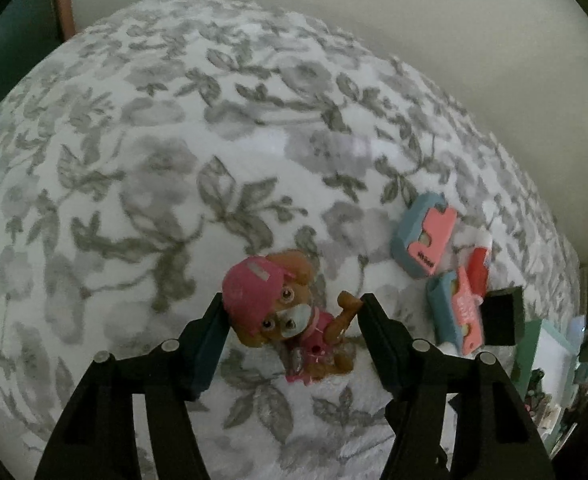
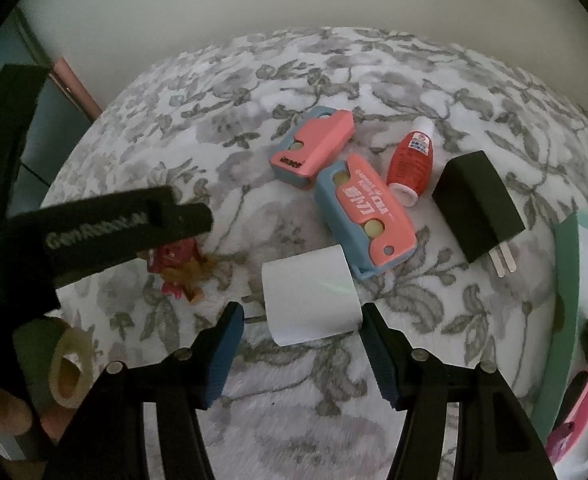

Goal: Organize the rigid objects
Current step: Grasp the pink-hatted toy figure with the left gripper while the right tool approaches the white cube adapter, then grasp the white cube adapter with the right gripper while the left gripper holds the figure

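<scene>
A toy dog [image 1: 278,320] in a pink helmet and pink suit sits between the jaws of my left gripper [image 1: 293,302]. The left pad presses its helmet and the right pad presses its raised paw. From the right wrist view the toy dog [image 2: 174,268] shows under the left gripper's black finger [image 2: 182,216]. My right gripper [image 2: 301,308] holds a white charger cube [image 2: 310,300]. Its body lies against the right pad and its prongs reach toward the left pad.
On the floral blanket [image 2: 254,380] lie two pink-and-blue cases [image 2: 314,148] [image 2: 368,216], a red bottle [image 2: 410,160] and a black charger [image 2: 476,204]. A green tray [image 2: 566,272] stands at the right edge. A yellowish ring [image 2: 70,364] sits lower left.
</scene>
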`<state>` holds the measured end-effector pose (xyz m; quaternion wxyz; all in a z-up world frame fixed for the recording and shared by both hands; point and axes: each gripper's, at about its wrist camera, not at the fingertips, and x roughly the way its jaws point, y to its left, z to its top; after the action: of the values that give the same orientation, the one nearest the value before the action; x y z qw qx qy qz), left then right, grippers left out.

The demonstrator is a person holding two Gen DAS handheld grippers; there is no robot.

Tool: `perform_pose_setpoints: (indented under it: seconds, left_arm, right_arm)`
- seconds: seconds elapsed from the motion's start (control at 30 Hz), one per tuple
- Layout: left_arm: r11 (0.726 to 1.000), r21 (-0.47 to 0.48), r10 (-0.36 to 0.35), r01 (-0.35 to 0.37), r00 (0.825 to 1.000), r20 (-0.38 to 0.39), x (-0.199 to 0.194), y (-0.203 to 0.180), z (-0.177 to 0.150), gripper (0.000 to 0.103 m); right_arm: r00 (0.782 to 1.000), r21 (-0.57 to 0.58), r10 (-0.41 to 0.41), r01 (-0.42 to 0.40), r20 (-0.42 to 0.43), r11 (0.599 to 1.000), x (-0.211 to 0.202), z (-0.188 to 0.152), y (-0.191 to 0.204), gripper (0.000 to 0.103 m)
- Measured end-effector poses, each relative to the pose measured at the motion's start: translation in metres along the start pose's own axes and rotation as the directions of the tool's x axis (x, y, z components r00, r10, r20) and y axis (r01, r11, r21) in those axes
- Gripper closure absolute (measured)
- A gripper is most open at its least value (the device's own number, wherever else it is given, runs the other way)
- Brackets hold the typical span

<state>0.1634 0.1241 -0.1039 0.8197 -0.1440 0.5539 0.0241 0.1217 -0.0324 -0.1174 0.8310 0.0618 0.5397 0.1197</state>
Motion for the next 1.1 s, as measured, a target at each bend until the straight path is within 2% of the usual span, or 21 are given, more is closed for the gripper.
perform_pose_setpoints:
  seconds: [0.23,0.63,0.87,1.1]
  left_arm:
    - [1.000,-0.011,-0.015,0.015,0.997,0.071,-0.031,-0.004,0.006,0.037]
    - [0.999,-0.017,-0.049,0.052,0.991,0.126,-0.061,-0.006,0.007,0.037]
    - [0.998,-0.003,-0.063,0.065,0.987,0.150,-0.075,-0.011,0.001,0.037]
    - [0.996,0.042,-0.080,0.075,0.985,0.153,-0.083,-0.027,-0.011,0.037]
  right_arm:
    - [0.999,0.012,0.026,-0.026,0.022,1.000,-0.016,-0.001,-0.002,0.041]
    - [0.995,0.059,0.065,-0.069,0.080,0.996,-0.051,0.000,-0.013,0.041]
    - [0.992,0.110,0.051,-0.064,0.117,0.992,-0.075,-0.001,-0.024,0.041]
    - [0.989,0.157,-0.005,-0.019,0.149,0.987,-0.105,-0.008,-0.040,0.041]
